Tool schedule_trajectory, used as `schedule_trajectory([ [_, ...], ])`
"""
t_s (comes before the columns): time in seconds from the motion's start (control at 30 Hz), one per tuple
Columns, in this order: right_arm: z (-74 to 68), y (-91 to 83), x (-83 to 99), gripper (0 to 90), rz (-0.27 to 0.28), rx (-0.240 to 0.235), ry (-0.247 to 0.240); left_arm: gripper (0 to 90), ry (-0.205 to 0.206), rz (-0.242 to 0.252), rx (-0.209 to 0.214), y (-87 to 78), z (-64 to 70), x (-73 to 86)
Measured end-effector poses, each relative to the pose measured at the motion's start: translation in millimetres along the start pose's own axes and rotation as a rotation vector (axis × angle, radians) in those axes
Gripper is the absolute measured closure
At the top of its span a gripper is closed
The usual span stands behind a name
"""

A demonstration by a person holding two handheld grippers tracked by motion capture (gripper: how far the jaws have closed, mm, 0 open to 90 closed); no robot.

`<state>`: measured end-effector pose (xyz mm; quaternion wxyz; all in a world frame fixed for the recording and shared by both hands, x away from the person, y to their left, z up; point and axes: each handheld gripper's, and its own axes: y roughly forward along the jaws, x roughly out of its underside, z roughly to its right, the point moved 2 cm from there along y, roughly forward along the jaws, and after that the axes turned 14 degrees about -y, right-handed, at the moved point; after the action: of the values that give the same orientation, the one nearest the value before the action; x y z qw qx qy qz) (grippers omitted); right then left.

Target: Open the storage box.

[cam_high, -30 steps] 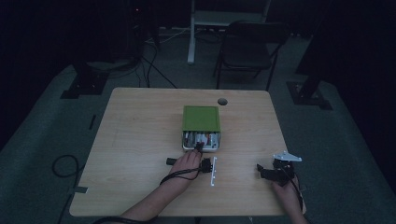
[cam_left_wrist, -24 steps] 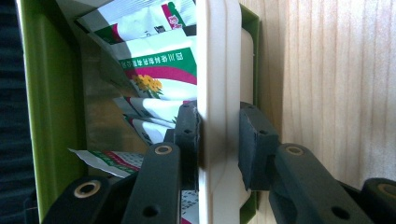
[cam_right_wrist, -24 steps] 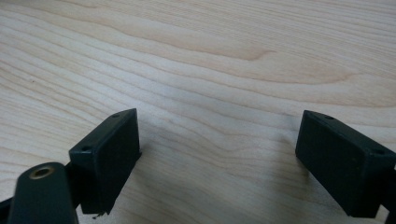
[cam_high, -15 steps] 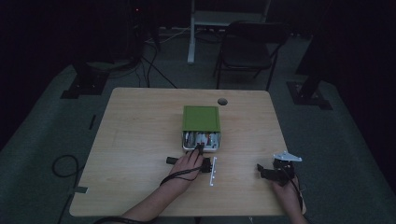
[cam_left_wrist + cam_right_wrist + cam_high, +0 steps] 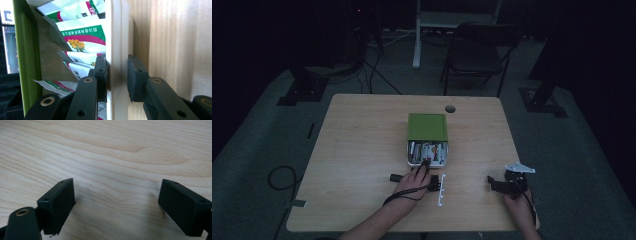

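The left gripper (image 5: 117, 75) has its jaws closed across the cream front wall of the box (image 5: 427, 127), which stands at the middle of the desk (image 5: 362, 150) with its green lid slid back and printed packets (image 5: 82, 40) showing inside. The right gripper (image 5: 502, 185) rests near the desk's front right corner, jaws wide apart and holding nothing. The hold covers only a narrow strip of thin wall, so a pull off the box's axis could let the jaws slip, skew the box or spill packets.
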<state>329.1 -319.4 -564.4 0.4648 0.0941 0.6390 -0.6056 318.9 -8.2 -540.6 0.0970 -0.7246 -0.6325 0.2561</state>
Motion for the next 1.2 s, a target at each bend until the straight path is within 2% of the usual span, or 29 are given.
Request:
schedule_trajectory([
  [0.6, 0.1, 0.1, 0.0, 13.3, 0.001, -0.001, 0.0, 73.2, -0.003, -0.004, 0.049, -27.6, 12.1, -2.8],
  [0.83, 0.2, 0.0, 0.0, 13.2, 0.0, -0.001, 0.0, 73.1, 0.012, -0.003, 0.062, -36.0, 17.3, -2.2],
  [1.07, 0.1, 0.0, 0.0, 13.2, 0.0, -0.001, 0.0, 73.2, 0.026, 0.003, 0.073, -39.8, 23.9, -0.7],
  [1.2, 0.1, 0.1, 0.0, 13.2, 0.0, -0.001, 0.0, 73.2, 0.017, 0.01, 0.077, -39.0, 23.2, -0.7],
])
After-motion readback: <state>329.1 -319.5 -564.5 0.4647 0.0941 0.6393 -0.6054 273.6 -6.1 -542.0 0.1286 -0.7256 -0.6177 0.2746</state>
